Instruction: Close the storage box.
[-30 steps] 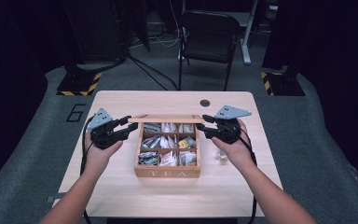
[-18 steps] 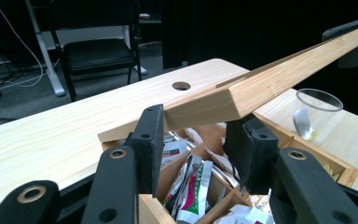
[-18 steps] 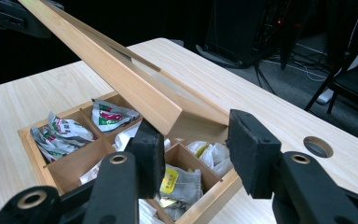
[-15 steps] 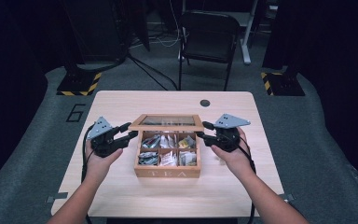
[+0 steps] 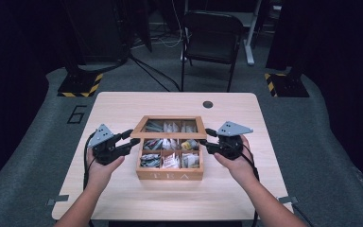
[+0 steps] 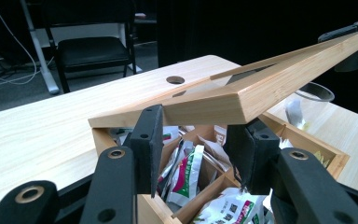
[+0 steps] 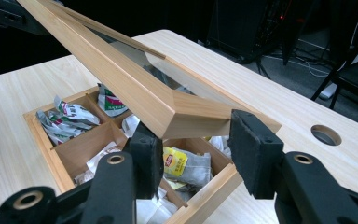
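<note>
High view: wooden table [image 5: 123, 198] carried the tea box [image 5: 170, 166] at centre, its glass-paned lid [image 5: 169, 127] half raised and tilted, tea packets [image 5: 170, 160] in the compartments. My left gripper [image 5: 125, 143] sat at the lid's left front corner, my right gripper [image 5: 207, 140] at its right front corner. On both, the jaws were spread wide, straddling the corner from below, not clamping it.
</note>
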`<state>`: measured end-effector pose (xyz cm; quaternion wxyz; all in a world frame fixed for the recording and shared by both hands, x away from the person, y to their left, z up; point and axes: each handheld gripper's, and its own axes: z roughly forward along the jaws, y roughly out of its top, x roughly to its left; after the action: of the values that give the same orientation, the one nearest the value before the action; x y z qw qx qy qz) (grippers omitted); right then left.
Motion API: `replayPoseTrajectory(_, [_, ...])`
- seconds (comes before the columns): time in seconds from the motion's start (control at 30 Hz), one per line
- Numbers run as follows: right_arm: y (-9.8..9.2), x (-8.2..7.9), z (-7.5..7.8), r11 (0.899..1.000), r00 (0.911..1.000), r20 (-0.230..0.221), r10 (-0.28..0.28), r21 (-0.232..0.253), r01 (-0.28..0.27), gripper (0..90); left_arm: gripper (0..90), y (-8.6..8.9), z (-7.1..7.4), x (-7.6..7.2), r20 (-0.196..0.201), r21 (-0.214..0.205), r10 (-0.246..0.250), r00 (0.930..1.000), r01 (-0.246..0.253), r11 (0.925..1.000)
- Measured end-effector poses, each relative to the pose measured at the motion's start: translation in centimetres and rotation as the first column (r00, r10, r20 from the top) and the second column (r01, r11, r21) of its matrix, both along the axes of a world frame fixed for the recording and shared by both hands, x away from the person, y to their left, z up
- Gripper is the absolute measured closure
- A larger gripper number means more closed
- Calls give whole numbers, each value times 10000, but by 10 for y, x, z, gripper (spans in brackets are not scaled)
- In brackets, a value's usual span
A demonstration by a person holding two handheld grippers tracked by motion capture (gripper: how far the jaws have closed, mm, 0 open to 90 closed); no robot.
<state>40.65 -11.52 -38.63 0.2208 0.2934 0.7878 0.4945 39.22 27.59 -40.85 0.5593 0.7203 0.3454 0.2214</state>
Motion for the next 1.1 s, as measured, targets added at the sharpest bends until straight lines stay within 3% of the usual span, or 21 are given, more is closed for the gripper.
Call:
replayPoseTrajectory(0.5, [-3, -8, -9, 9997, 9995, -228, 239, -90, -241, 537, 569, 0, -9, -7, -105, 222, -26, 9999, 28, 9997])
replayPoseTrajectory(0.73, [-4, -13, -14, 9997, 9992, -314, 239, 96, -236, 540, 569, 0, -13, -10, -203, 299, -98, 9997, 104, 9995])
replayPoseTrajectory(1.1, [-4, -25, -33, 9997, 9984, -506, 256, -22, -258, 539, 569, 2, -33, -20, -613, 354, -291, 9977, 313, 9989])
